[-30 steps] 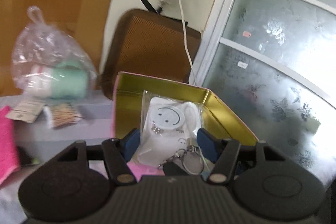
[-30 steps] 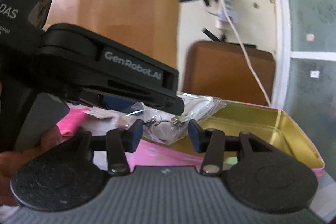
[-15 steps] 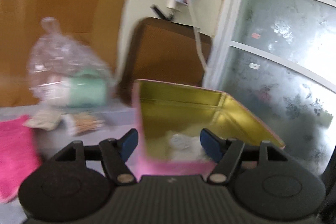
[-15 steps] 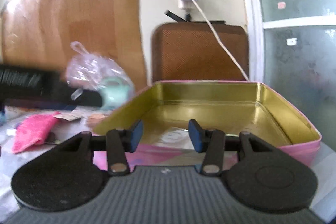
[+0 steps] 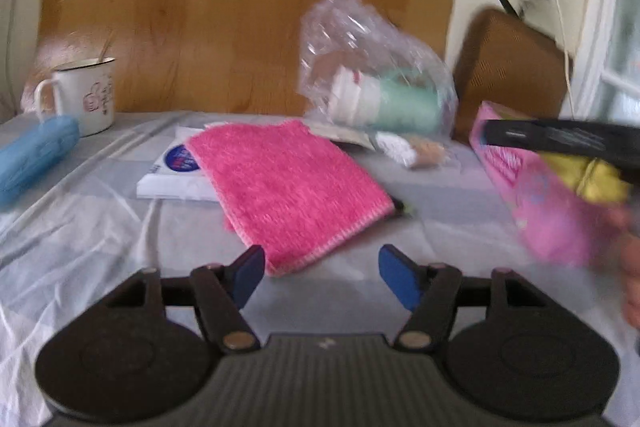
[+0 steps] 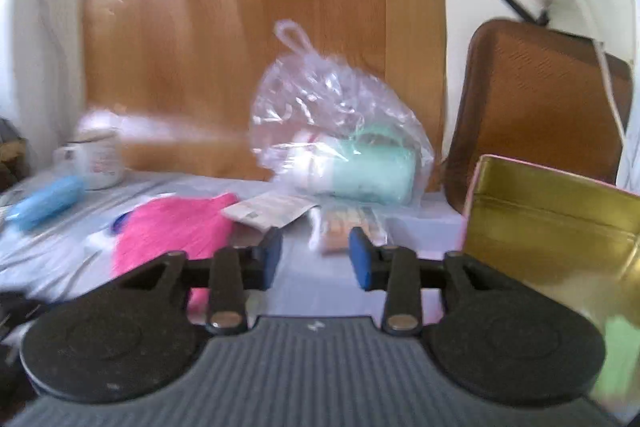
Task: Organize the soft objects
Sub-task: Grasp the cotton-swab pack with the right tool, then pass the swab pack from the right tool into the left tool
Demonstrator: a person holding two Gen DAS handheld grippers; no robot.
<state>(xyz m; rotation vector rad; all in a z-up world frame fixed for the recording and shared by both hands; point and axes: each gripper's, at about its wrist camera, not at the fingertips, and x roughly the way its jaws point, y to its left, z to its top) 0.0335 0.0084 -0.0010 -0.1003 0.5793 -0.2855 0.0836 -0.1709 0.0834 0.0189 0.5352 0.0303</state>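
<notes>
A pink fluffy cloth (image 5: 292, 187) lies flat on the white table cover, just ahead of my left gripper (image 5: 322, 273), which is open and empty. The cloth also shows in the right wrist view (image 6: 168, 231). A pink tin with a gold inside (image 6: 552, 223) stands at the right; it shows in the left wrist view (image 5: 536, 195). My right gripper (image 6: 316, 259) is open and empty, left of the tin. A clear plastic bag with a mint-green roll (image 5: 380, 79) sits behind; it also shows in the right wrist view (image 6: 340, 139).
A white enamel mug (image 5: 82, 95) and a blue case (image 5: 34, 153) stand at the far left. A white booklet (image 5: 174, 175) lies under the cloth. Small packets (image 6: 272, 213) lie before the bag. A brown chair back (image 6: 536, 99) stands behind the tin.
The smiley packet my left gripper held over the tin a second ago now lies inside it. Both grippers have swung left, away from the tin towards the pink cloth.
</notes>
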